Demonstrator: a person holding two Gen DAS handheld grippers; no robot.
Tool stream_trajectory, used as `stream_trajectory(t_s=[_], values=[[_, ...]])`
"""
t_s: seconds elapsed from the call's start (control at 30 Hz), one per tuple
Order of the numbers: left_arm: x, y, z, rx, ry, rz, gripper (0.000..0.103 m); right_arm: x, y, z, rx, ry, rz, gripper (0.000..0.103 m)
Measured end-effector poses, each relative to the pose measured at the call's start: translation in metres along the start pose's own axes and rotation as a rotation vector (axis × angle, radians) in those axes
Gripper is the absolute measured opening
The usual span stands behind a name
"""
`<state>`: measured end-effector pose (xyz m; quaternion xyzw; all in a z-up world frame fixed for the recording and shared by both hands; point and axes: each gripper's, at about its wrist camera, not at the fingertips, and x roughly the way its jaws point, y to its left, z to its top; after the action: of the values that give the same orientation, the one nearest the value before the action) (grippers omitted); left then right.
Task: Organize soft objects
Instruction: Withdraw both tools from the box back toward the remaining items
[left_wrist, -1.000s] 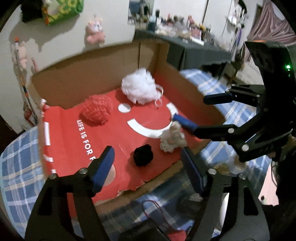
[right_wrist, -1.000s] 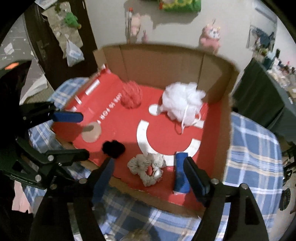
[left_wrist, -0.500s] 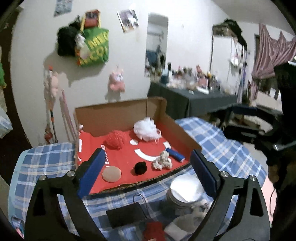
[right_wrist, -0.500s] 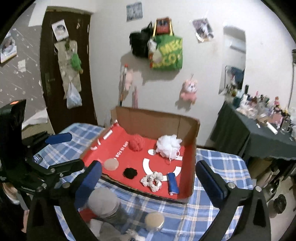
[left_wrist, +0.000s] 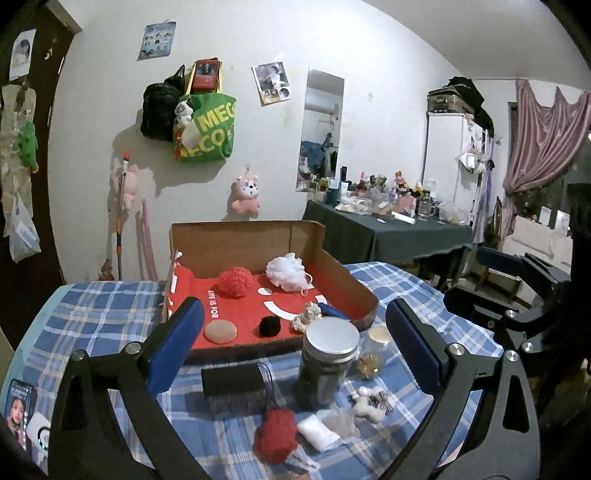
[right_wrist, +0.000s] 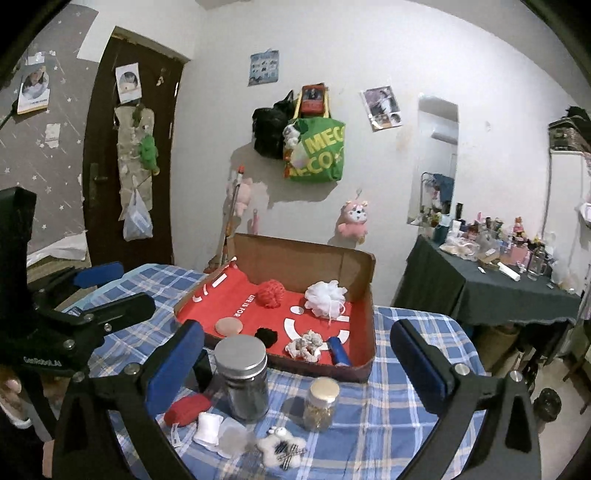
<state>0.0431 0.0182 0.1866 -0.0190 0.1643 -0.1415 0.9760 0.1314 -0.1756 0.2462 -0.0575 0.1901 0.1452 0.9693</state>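
Both grippers hang back over the near edge of the checked cloth, the left gripper (left_wrist: 295, 343) with its jaws spread wide on nothing, having just been opening, and the right gripper (right_wrist: 295, 360) equally wide and empty. Much of the sorting looks done: inside the red-lined cardboard box (right_wrist: 364, 295) lie a red knitted ball (right_wrist: 270, 293), a white mesh pouf (right_wrist: 325, 297), a beige round pad (right_wrist: 229, 326), a black scrunchie (right_wrist: 266, 335), a cream scrunchie (right_wrist: 306, 345) and a blue roll (right_wrist: 339, 350), each apart from the others. Left outside, on the blue plaid tablecloth (right_wrist: 399, 402) in front of the box, are a red knitted piece (left_wrist: 277, 435), a white folded pad (left_wrist: 317, 432), a pale translucent bit beside it and a small fluffy white toy (left_wrist: 369, 404). These soft things most likely remain to be moved in. A dark metal-lidded jar (left_wrist: 327, 362) and a small glass jar (right_wrist: 321, 404) stand between them and the box, so any reach forward would have to clear those.
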Motion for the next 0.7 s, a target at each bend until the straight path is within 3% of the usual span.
stream_trajectory(t_s=[0.2, 0.7], values=[[-0.016, -0.010, -0.021, 0.030, -0.018, 0.044, 0.100, -0.017, 0.008, -0.027, 0.027, -0.021, -0.041, 0.103], [-0.020, -0.022, -0.067, 0.034, 0.027, 0.078, 0.100, -0.029, 0.014, -0.082, 0.089, -0.041, -0.111, 0.103]])
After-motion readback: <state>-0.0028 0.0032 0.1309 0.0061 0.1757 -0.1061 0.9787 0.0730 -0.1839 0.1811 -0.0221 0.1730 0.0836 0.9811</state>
